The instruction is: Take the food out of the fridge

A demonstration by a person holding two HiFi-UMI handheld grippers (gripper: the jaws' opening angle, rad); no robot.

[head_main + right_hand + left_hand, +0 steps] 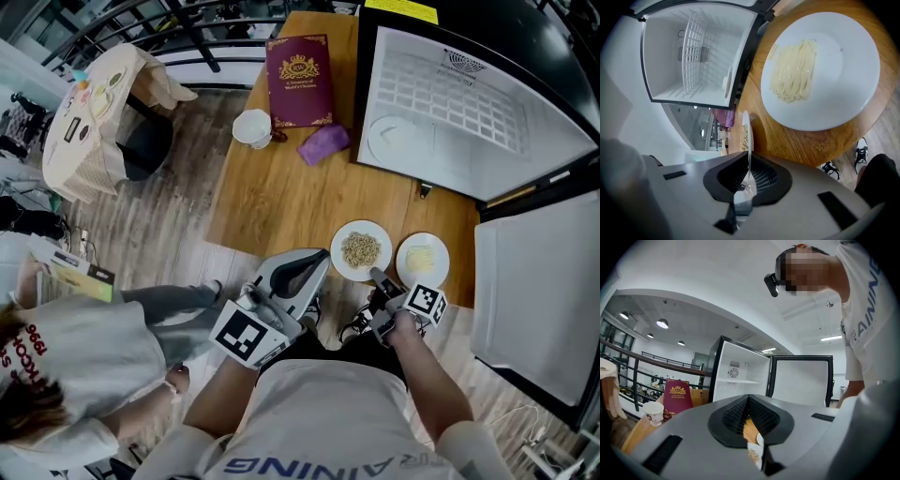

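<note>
Overhead, a wooden worktop (281,202) carries a small fridge (450,103) at its right end. The fridge door (534,300) is swung wide past the worktop's near right corner.

Two white plates sit out of the fridge, side by side and close to the near edge. The plate of grains (383,236) is on the left. The plate of noodles (439,246) is just beside it, nearer the door.

The right tongs (377,279) reach in over that edge and pinch the near rim of the plate of grains. The right gripper view shows this rim edge-on between the jaws.

The left tongs (317,259) are pressed together with nothing between them. They hang level just left of that plate, at the worktop's edge.

Beyond the plates lies a broad stretch of bare wood. At the far end stand a maroon book (298,80), a white cup (251,128) and a purple cloth (323,143).
</note>
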